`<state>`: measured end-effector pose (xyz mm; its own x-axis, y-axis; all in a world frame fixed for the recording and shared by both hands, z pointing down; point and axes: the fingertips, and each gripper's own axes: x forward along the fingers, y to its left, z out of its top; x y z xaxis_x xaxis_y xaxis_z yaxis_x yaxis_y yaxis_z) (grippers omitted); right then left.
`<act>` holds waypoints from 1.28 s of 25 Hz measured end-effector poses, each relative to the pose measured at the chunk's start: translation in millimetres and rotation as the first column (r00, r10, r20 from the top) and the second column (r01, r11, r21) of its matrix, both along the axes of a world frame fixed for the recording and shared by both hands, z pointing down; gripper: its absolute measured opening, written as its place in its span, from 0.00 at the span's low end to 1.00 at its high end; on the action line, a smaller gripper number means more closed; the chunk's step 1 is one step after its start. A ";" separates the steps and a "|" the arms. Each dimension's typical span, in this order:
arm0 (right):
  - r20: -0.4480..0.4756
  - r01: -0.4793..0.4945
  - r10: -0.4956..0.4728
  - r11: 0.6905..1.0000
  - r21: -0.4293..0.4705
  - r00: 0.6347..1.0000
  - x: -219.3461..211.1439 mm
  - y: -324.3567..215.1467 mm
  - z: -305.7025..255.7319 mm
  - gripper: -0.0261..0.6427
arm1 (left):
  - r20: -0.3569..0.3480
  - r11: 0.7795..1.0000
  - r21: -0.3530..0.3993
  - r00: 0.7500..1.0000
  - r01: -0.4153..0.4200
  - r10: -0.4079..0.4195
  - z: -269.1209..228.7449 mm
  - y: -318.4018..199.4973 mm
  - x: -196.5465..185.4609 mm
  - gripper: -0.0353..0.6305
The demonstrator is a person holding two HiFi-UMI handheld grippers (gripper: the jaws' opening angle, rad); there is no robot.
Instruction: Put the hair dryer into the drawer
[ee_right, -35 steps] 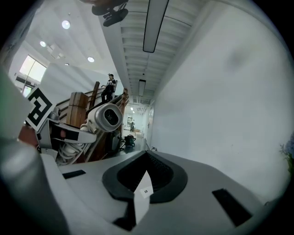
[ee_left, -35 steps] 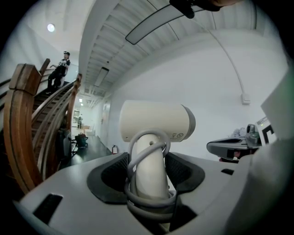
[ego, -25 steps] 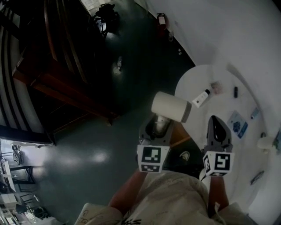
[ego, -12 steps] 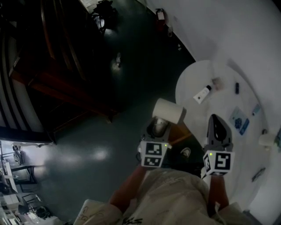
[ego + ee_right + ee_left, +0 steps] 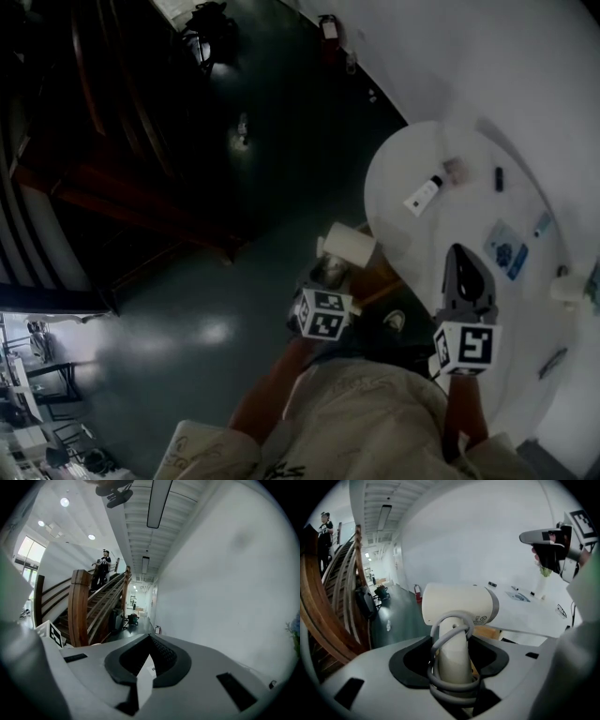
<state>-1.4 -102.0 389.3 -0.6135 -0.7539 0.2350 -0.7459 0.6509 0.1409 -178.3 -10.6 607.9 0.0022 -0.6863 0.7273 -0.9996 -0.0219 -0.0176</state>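
Left gripper (image 5: 454, 660) is clenched on the dryer (image 5: 459, 604). The handle is clamped between the pads. The barrel sits above them, lying crosswise, with a grey ring at its right end. The cord (image 5: 452, 686) is looped round the handle, with coils bunched at the jaws.

In the head view the dryer is held just off the left edge of the round white table (image 5: 422, 234). It is over the dark floor (image 5: 216, 309), close in front of the person. A wood-coloured edge (image 5: 382, 281) is seen just behind and below the dryer, at the table rim. Whether that is the drawer cannot be told.

Right gripper (image 5: 149, 641) is closed, with the pad tips met. A white sliver shows in the gap nearer the camera and cannot be identified. This gripper is held over the near part of the table, right of the dryer and apart from it.

A white tube (image 5: 422, 195) and a blue card (image 5: 506, 251) lie further out on the table, apart from both grippers. A wooden staircase (image 5: 79, 606) is seen at far left.
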 end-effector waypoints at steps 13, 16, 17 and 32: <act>-0.004 -0.037 0.037 0.999 -0.009 0.999 19.1 -3.5 3.8 0.05 | 0.035 0.946 -0.303 0.991 -0.114 0.131 67.3 4.6 11.6 0.43; 0.000 -0.036 0.036 0.999 0.000 0.999 21.4 -4.5 3.7 0.05 | 0.061 0.911 -0.381 0.979 -0.157 0.194 79.3 5.7 11.6 0.43; 0.001 -0.039 0.039 0.999 0.000 0.999 22.9 -4.9 4.3 0.05 | 0.071 0.899 -0.402 0.973 -0.173 0.219 82.5 5.6 12.2 0.43; -0.003 -0.103 0.103 0.993 -0.063 0.995 54.1 -11.8 16.5 0.05 | 0.050 0.838 -0.453 0.930 -0.304 0.364 111.4 -28.9 48.0 0.43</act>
<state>52.7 -113.8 405.8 -0.5338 -0.7964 0.2842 -0.8092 0.5786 0.1016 -130.3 -39.5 719.3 0.0603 -0.2789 0.9584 -0.9192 -0.3898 -0.0556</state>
